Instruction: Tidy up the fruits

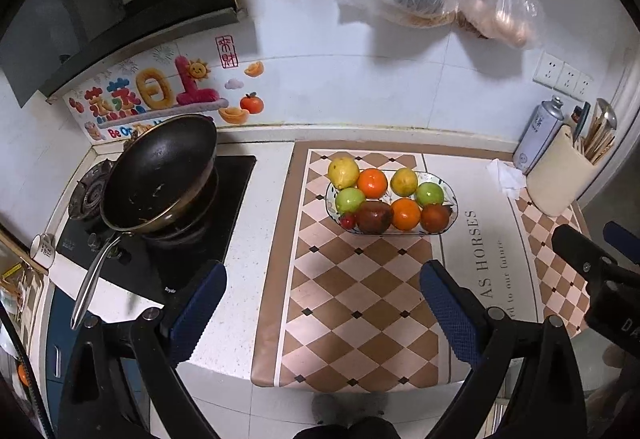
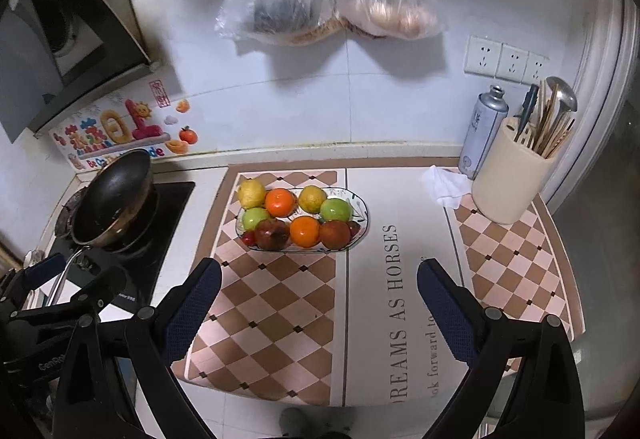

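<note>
Two views showed the fruit plate (image 1: 450,195) on the checkered mat (image 1: 360,319); the left wrist view had the left gripper (image 1: 323,293) wide open and empty, a mug (image 1: 42,249) beside the stove. The right wrist view had the right gripper (image 2: 319,291) equally spread, holding nothing, and showed the utensil holder (image 2: 508,187) whole

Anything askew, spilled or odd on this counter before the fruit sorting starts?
The black pan sits tilted on the stove burner with bits of residue inside. A crumpled white tissue lies loose beside the utensil holder. The fruit sits neatly in the plate.
</note>
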{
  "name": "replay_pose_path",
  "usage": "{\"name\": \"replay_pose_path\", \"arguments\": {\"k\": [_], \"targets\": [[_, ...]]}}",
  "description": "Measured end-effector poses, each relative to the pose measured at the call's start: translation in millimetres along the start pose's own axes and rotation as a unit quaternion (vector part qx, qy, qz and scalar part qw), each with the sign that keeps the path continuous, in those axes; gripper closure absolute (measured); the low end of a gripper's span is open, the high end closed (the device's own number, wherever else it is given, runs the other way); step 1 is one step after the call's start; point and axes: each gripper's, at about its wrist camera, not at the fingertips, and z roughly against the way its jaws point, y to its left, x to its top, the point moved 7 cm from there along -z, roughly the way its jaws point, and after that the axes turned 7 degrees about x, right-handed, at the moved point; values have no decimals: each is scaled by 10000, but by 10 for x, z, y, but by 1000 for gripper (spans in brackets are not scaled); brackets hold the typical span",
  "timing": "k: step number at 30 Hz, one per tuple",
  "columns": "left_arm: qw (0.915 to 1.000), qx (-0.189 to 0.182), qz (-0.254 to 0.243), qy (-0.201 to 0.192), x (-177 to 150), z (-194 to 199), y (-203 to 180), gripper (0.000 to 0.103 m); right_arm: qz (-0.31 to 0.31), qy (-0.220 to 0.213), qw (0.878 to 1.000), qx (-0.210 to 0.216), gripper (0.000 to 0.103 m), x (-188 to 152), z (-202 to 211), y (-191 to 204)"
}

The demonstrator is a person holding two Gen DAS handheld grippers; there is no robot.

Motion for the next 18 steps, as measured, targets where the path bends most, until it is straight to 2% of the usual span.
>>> {"name": "replay_pose_path", "arguments": {"k": [9,18], "targets": [[9997,12,-56,217,103,-316,-102,4,-64,355,9993,-94,3,-19,-440,-88],[9998,16,13,218,134,-383,-96,4,-76,368,9991,-171,3,4,-489,-157]]}}
